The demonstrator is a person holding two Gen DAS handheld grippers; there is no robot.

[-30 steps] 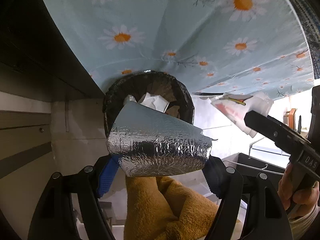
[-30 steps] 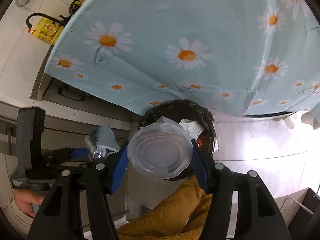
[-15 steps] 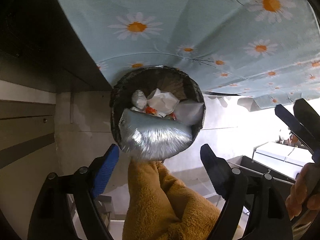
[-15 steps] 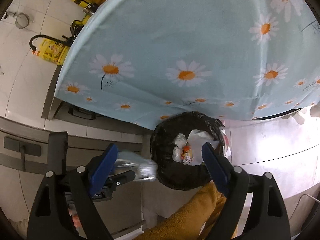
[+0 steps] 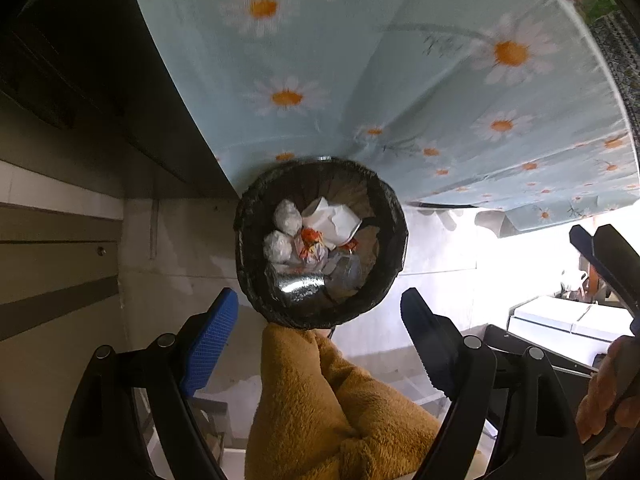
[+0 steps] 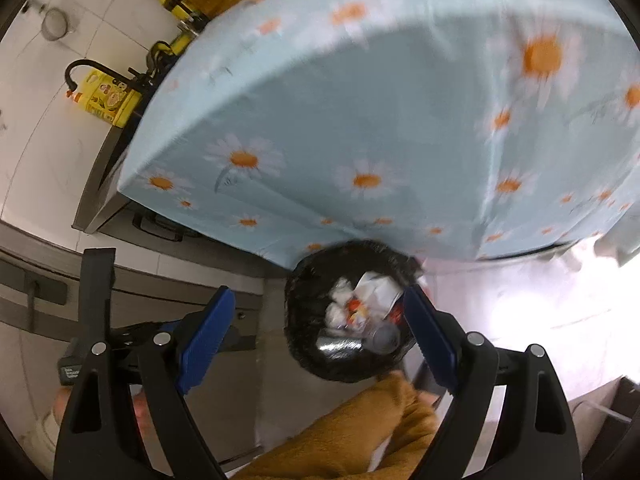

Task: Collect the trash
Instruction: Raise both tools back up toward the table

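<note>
A black-lined trash bin stands on the floor by the table's edge. Inside lie a silver foil pouch, a clear plastic lid, crumpled white paper and small wrappers. My left gripper hangs above the bin, open, with nothing between its blue pads. My right gripper is also open and empty above the bin, where the foil pouch and the lid show. Each gripper appears at the edge of the other's view.
A light blue daisy tablecloth hangs over the table right behind the bin. Mustard fleece fabric fills the lower middle. Grey cabinet fronts are at left, white boxes at right. A yellow oil jug and bottles stand on a counter.
The left gripper let go of the foil pouch and the right let go of the clear lid; both now lie in the bin. Both grippers opened wide and rose a little.
</note>
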